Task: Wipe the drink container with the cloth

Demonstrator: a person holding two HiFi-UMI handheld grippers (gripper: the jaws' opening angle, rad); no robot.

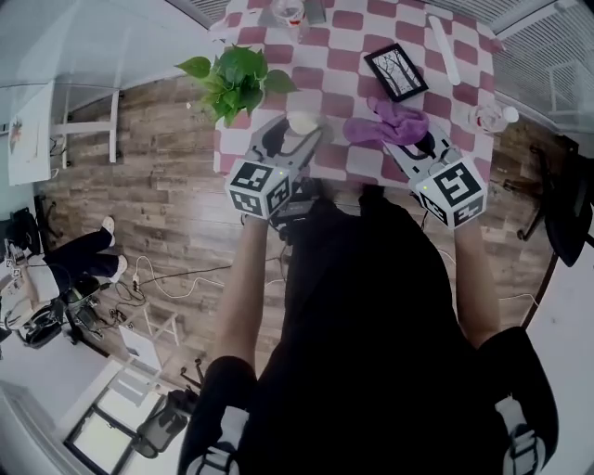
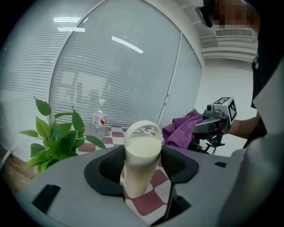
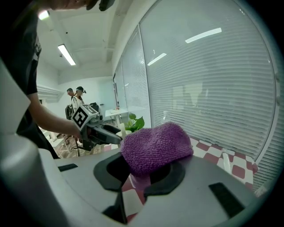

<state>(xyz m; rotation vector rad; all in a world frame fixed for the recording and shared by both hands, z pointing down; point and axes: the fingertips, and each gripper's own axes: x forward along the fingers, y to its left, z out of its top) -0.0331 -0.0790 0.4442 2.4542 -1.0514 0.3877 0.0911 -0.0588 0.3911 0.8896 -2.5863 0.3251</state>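
Observation:
A cream-white drink container (image 2: 141, 157) with a looped handle on its lid stands upright between the jaws of my left gripper (image 2: 142, 166), which is shut on it. In the head view the container (image 1: 302, 122) shows above the near table edge, at the tip of the left gripper (image 1: 295, 139). My right gripper (image 3: 144, 170) is shut on a purple cloth (image 3: 155, 146) that bunches over its jaws. The cloth (image 1: 388, 124) hangs to the right of the container in the head view, a short gap apart, in the right gripper (image 1: 408, 147).
The red-and-white checked table (image 1: 343, 42) carries a green potted plant (image 1: 237, 79) at its left edge, a black picture frame (image 1: 396, 72), a white strip (image 1: 443, 46), a glass (image 1: 290, 13) at the far side and a clear bottle (image 1: 490, 118) at the right. People stand in the background.

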